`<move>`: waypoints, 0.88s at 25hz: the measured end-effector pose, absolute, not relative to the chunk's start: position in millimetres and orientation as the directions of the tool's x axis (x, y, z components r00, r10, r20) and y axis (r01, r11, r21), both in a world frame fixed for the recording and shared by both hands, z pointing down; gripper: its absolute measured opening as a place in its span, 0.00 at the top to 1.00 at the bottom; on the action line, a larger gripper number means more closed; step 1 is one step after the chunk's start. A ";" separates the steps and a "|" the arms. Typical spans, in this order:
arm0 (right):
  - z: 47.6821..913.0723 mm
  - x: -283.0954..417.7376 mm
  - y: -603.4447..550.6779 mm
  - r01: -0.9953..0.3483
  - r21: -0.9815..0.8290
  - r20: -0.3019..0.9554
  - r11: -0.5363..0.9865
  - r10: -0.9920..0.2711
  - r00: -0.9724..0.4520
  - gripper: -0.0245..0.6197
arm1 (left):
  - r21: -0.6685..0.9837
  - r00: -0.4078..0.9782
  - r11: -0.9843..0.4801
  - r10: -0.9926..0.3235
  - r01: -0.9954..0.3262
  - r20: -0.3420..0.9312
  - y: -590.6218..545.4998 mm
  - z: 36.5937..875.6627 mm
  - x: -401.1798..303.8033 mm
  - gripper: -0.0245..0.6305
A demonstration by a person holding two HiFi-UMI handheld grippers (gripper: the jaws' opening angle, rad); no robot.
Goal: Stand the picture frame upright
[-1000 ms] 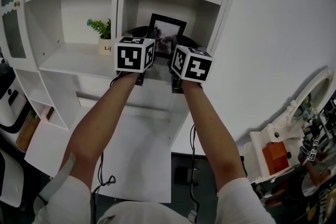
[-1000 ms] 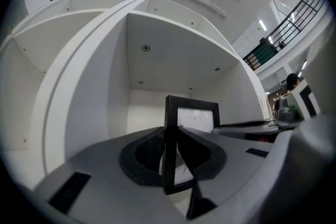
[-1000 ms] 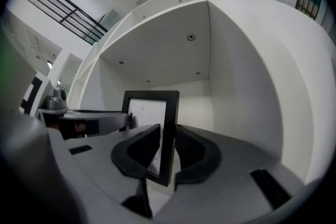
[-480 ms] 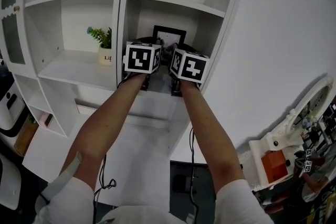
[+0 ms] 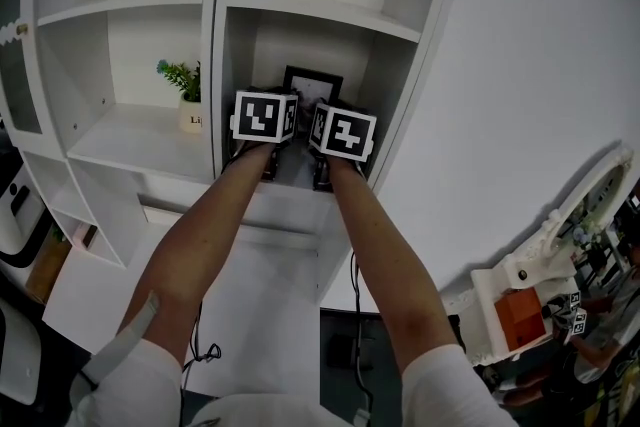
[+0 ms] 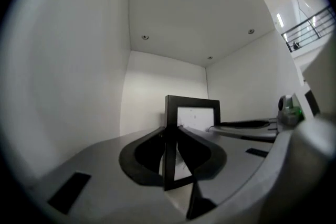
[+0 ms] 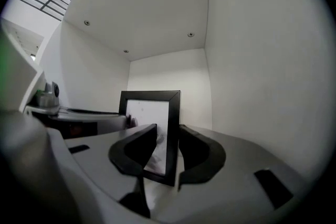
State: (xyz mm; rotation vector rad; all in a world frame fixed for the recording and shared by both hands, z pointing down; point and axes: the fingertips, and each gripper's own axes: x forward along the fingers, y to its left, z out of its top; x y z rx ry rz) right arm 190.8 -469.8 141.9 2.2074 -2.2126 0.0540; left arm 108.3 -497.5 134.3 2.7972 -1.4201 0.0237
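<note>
The black picture frame (image 5: 312,81) stands upright in the shelf compartment, between my two grippers. In the left gripper view my left gripper (image 6: 171,131) is shut on the left border of the frame (image 6: 193,112). My right gripper (image 7: 168,131) has the right border of the frame (image 7: 149,113) between its jaws. Those jaws have just been opening, and a gap shows beside the left one. In the head view only the marker cubes (image 5: 265,115) (image 5: 343,132) and both forearms show; the jaws are hidden behind them.
A white divider wall (image 5: 214,45) closes the compartment on the left and a side wall (image 5: 385,85) on the right, with a shelf board (image 5: 320,10) overhead. A small potted plant (image 5: 183,81) stands in the neighbouring left compartment.
Both grippers have moved deeper into the compartment and a little lower, carrying the frame with them. The frame now stands further back on the shelf.
</note>
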 end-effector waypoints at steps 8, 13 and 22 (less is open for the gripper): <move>147.5 195.6 -485.6 -0.999 -0.047 0.037 0.015 -0.999 -0.017 0.77 | 0.035 0.596 -0.595 -0.802 -0.803 0.043 -514.7 144.1 111.2 0.84; 151.5 197.9 -495.9 -0.999 -0.037 0.040 0.009 -0.999 -0.010 0.77 | 0.063 0.600 -0.597 -0.799 -0.800 0.037 -527.0 148.1 113.6 0.84; 155.0 203.8 -515.2 -0.999 -0.047 0.057 0.012 -0.998 -0.015 0.77 | 0.027 0.587 -0.586 -0.808 -0.810 0.049 -544.3 151.8 119.7 0.84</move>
